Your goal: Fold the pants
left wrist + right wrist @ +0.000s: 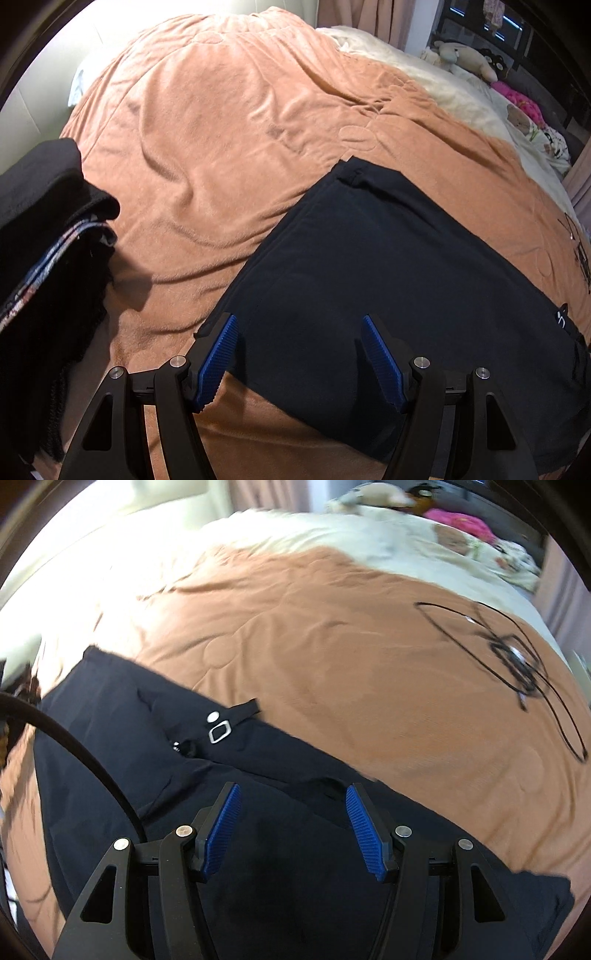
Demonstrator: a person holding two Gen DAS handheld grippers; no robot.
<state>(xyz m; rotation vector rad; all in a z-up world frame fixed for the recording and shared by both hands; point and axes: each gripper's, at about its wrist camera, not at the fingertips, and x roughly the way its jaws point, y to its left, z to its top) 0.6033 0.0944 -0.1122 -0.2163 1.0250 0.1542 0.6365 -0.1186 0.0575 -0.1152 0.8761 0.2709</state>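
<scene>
Dark navy pants (369,258) lie folded flat on an orange blanket (221,147). My left gripper (299,321) is open and empty, just above the near edge of the pants. In the right wrist view the same pants (147,738) show their waistband, with a silver buckle (219,732) and a snap button. My right gripper (291,788) is open and empty, hovering over the waistband area. That view is motion-blurred.
A pile of dark clothes (44,240) sits at the left. A tangled black cable (517,664) lies on the blanket (369,646) at the right. A cream sheet (443,92), plush toys (469,59) and a pink item lie at the far right.
</scene>
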